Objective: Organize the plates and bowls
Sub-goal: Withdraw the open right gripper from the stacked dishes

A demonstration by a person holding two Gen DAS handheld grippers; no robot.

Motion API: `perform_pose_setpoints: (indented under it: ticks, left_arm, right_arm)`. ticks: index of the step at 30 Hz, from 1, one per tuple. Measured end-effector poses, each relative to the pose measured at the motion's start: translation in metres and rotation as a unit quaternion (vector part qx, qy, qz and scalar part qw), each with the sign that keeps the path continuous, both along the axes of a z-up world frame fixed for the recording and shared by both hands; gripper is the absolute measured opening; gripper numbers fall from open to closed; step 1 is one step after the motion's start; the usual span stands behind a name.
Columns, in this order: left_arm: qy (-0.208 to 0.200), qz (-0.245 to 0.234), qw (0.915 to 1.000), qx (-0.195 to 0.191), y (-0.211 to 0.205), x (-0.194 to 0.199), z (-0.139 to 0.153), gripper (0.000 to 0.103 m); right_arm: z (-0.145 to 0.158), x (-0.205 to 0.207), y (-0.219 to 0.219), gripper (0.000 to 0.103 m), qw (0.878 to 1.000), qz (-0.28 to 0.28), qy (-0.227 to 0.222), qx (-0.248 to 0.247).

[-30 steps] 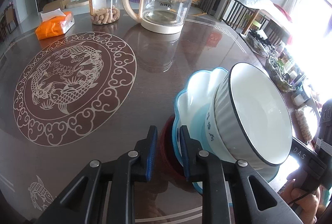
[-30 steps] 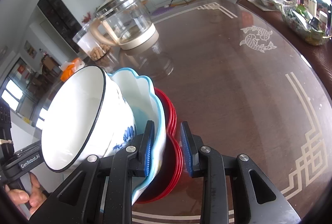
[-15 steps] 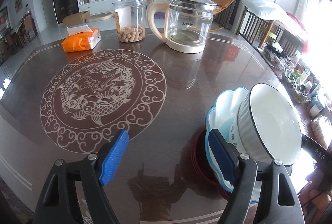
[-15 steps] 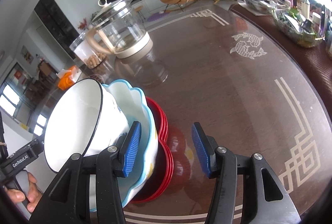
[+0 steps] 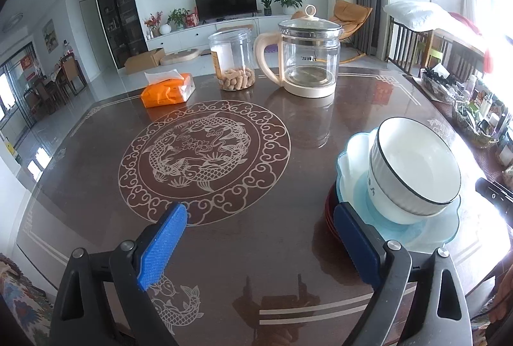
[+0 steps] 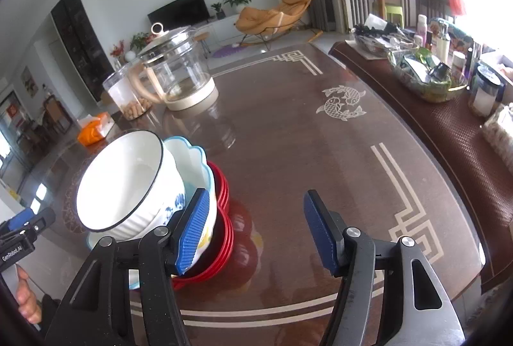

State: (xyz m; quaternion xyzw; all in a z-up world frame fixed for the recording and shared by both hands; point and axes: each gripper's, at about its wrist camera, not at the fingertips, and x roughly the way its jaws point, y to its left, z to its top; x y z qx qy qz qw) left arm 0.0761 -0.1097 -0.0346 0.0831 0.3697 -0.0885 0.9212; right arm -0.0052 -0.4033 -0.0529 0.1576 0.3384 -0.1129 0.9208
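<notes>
1. Left tongs (image 5: 259, 245), black arms with blue ribbed pads, hang above the dark brown glossy worktop (image 5: 288, 134); their jaws stand wide apart and are opening, with nothing between them but bare worktop.
2. Beyond them, from left to right: an orange soft pack of tissues (image 5: 168, 91); a clear plastic jar with tan snacks at its bottom (image 5: 232, 62); a clear glass kettle with a cream handle and base (image 5: 307, 57).
3. A round pale fish-and-cloud emblem (image 5: 205, 161) is printed in the middle of the worktop, ahead of the left tongs.
4. At the right of the left wrist view stands the stack of dishes: red scalloped plates (image 6: 224, 237) at the bottom; a pale blue scalloped dish (image 5: 352, 160) on them; a white ribbed bowl with a thin black rim (image 5: 416, 169) on top, leaning to one side; the stack sits near the worktop's front edge, just beside the right pad of the left tongs.
5. Right tongs (image 6: 256, 230) have jaws apart and opening; the left pad overlaps the stack's edge in the picture, and whether it touches cannot be told; only bare worktop lies between the pads.
6. A paired-fish emblem (image 6: 341, 104) lies further right.
</notes>
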Motion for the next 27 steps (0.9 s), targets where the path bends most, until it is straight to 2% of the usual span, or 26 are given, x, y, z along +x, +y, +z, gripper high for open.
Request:
perform_pose_setpoints:
  ticks: [3, 8, 13, 16, 19, 22, 27]
  left_arm:
    - [0.001, 0.013, 0.9999, 0.009, 0.002, -0.013, 0.005, 0.093]
    - [0.026, -0.014, 0.9990, -0.033, 0.016, -0.039, 0.005, 0.093]
    - [0.033, -0.017, 0.9983, -0.045, 0.029, -0.067, -0.005, 0.093]
    - [0.034, -0.021, 0.9989, -0.023, 0.027, -0.082, -0.006, 0.093]
    - [0.011, -0.023, 0.9997, 0.004, 0.024, -0.098, 0.002, 0.093]
    - [-0.008, -0.024, 0.9996, 0.010, 0.023, -0.109, 0.012, 0.093]
    - [-0.003, -0.031, 0.9994, 0.013, 0.020, -0.113, 0.021, 0.093]
  right_arm:
    - [0.005, -0.012, 0.013, 0.066, 1.000, 0.004, 0.002, -0.021]
    - [0.012, -0.034, 0.035, 0.068, 0.999, 0.007, 0.002, -0.044]
    - [0.023, -0.054, 0.070, 0.071, 0.997, 0.019, 0.006, -0.079]
    - [0.032, -0.070, 0.088, 0.072, 0.994, 0.021, 0.001, -0.104]
    - [0.040, -0.088, 0.099, 0.073, 0.994, 0.016, -0.005, -0.105]
    - [0.046, -0.101, 0.109, 0.074, 0.994, 0.014, 0.000, -0.107]
    - [0.055, -0.114, 0.121, 0.074, 0.993, 0.015, 0.000, -0.114]
